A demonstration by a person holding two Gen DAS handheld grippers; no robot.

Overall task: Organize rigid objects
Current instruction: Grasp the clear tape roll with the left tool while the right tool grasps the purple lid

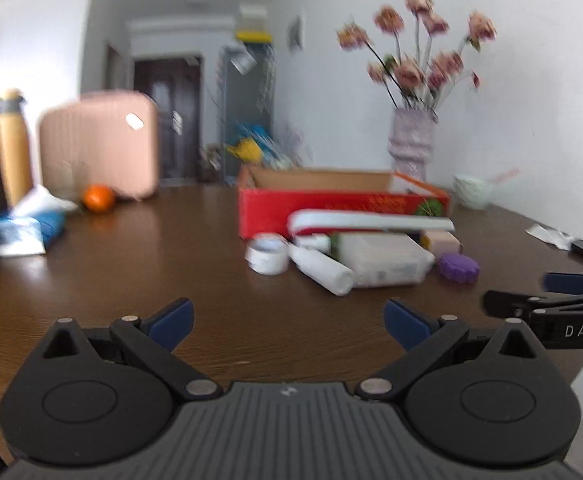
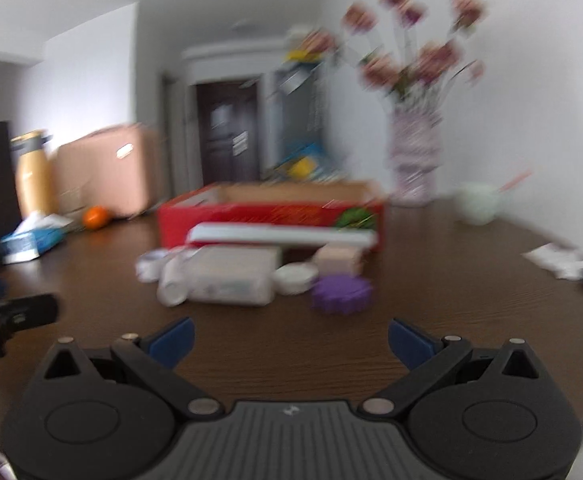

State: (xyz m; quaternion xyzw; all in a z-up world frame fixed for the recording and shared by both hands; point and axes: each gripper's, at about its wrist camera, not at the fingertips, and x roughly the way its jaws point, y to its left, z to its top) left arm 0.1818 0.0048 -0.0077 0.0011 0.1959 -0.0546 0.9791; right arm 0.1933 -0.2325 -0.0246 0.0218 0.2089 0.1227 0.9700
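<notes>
Both the left gripper (image 1: pixel 287 322) and right gripper (image 2: pixel 289 340) hover with jaws apart, empty, over the tabletop (image 1: pixel 131 264); the red box (image 1: pixel 331 206) sits at twelve o'clock behind a purple lid (image 2: pixel 341 292).

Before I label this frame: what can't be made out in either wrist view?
- Inside of the red box: hidden by its front wall, both views.
- Print on the white rectangular container: motion blur.
- Small items behind the long white object: partly covered, blurred in the right wrist view.
- Right gripper: cut off by the left wrist view's right edge.
- Paper scraps: too blurred to identify.
</notes>
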